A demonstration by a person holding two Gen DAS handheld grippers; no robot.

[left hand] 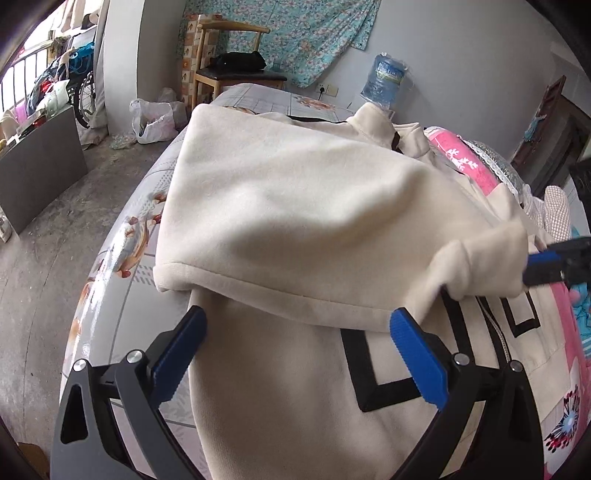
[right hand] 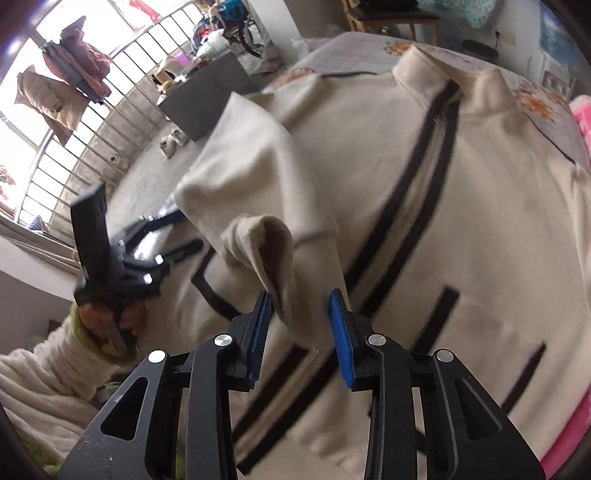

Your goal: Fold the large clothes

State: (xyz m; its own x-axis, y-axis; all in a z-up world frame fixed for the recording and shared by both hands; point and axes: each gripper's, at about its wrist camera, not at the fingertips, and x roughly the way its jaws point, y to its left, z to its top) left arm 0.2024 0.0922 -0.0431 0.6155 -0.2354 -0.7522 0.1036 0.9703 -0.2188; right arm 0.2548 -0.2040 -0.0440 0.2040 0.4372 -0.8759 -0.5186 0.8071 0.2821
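The bed under me wears a pale sheet printed with orange flowers, and it fills most of the room's middle. Past its far end stand a wooden chair with a dark bundle on the seat, a floral cloth hung on the wall, and a blue water bottle beside it. To the left the floor is bare grey concrete, with a white plastic bag lying on it, a dark flat board leaning near a wheelchair, and a railed window where clothes hang.

The cream jacket lies spread across the bed, collar at the far end, its black-edged zip running toward me. One side is folded over the front, and the sleeve cuff sticks up from that fold. A pink blanket and a checked cloth crowd the right edge of the bed.

My left gripper hovers over the jacket's near part with its blue pads spread wide, nothing between them; the folded hem lies just beyond the tips. My right gripper has its pads partly drawn in around the hanging cuff. The cloth sits between them, but I cannot tell whether both pads press on it.

The right wrist view is smeared by motion, so the zip and the black trim blur. My left hand shows there only in part, in a fuzzy cream sleeve. The jacket's right side is cut off by the picture's edge.
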